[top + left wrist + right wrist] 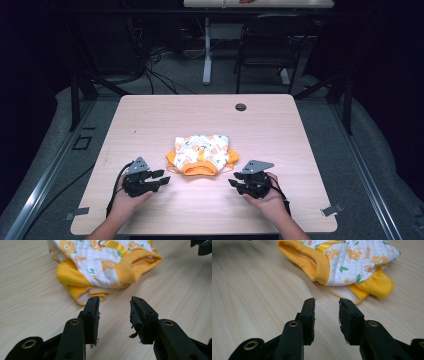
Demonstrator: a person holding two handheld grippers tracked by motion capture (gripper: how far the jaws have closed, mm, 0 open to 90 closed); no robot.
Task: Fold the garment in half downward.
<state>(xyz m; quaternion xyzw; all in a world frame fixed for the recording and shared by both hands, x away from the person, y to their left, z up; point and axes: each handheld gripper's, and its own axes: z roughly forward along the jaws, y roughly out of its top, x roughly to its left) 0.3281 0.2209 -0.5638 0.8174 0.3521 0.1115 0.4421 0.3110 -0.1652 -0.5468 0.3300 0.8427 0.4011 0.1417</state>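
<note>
- I am holding both tongs just short of the small quilted white garment with orange flower print and yellow ribbed trim [202,155], which is lying flat at the middle of the pale wood worktop [150,120], a little toward the lower half of the high view.
- The left tongs [159,177] are standing apart with nothing between them, pointing at the garment's lower left corner; the right tongs [235,183] are likewise apart and empty, at its lower right.
- To do this well, I judge I should be bringing each pair in low along the worktop, slipping one jaw under a yellow edge and closing on a single corner, so that the layers are not bunching.
- Both sides should be closing evenly, or the cloth may be dragging askew.
- The left gripper view is showing me the yellow hem flap [75,285] nearest its jaws and a metal ring on a yellow strap [102,243] at the top of the frame.
- The right gripper view is showing the open ribbed cuff [312,262] at upper left and a thin yellow-edged flap [377,285] at right, which the high view is flattening.
</note>
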